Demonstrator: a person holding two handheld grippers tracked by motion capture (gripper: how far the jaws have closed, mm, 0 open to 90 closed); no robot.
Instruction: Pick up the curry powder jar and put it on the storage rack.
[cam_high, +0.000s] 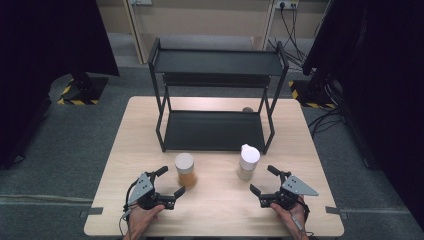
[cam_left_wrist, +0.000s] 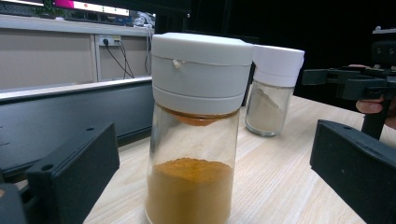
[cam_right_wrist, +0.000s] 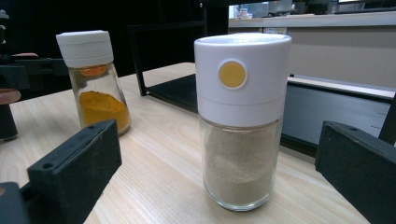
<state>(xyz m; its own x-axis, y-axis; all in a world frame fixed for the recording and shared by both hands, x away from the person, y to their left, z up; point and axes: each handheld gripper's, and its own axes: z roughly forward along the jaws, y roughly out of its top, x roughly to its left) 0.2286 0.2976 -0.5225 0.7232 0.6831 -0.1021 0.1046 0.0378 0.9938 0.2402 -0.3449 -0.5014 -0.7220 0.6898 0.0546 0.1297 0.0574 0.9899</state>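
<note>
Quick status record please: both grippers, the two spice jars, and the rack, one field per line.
left gripper: open, aimed at the orange-powder jar, not touching
right gripper: open, aimed at the pale-powder jar, not touching
orange-powder jar: upright on the table, white lid on
pale-powder jar: upright, white lid with a yellow dot
rack: black, two shelves, behind the jars; no jar on it
table: light wood

orange-powder jar (cam_high: 185, 171): upright, white cap, table front-left | pale-powder jar (cam_high: 247, 162): upright, white cap, front-right
</note>
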